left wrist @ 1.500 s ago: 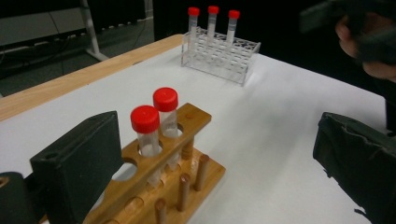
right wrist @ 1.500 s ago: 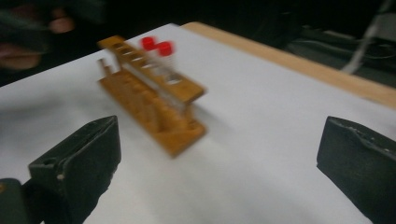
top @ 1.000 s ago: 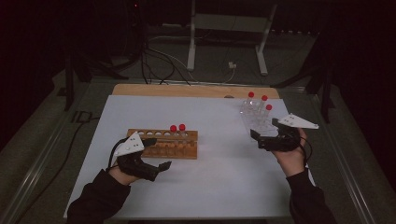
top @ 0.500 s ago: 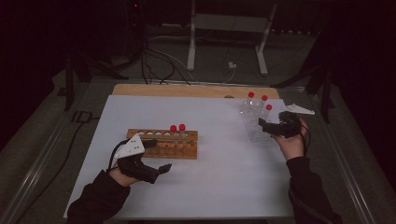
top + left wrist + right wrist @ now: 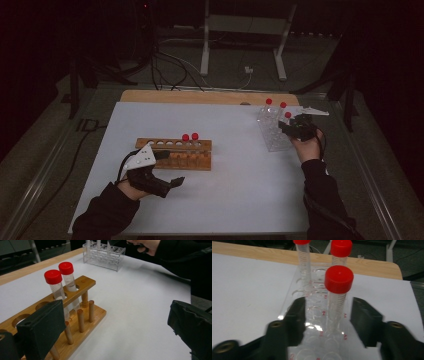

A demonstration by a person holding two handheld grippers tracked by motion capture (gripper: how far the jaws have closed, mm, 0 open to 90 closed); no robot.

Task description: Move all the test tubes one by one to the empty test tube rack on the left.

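Nearest the person, the left gripper rested low on the white, matte worktop, its black jaws standing wide apart with nothing between them. Just beyond it stood the wooden rack, a long varnished block of two drilled boards joined by round dowel pegs. Most of its round holes were bare; two clear plastic tubes with red screw caps stood upright side by side in the holes at its right end, both looking clear inside.

Farther off, at the worktop's far right, the right gripper was at the clear acrylic rack, a glossy transparent box with rows of round holes and small red letter-and-number marks. Three red-capped tubes stood upright in it. The nearest tube, ribbed at the cap and printed with fine graduation lines, stood between the right jaws, which had just been closing in; a gap showed on either side, so the pads were not yet pressing on it. The two other tubes stood behind it in farther holes.

Past the white sheet ran a pale wooden edge.
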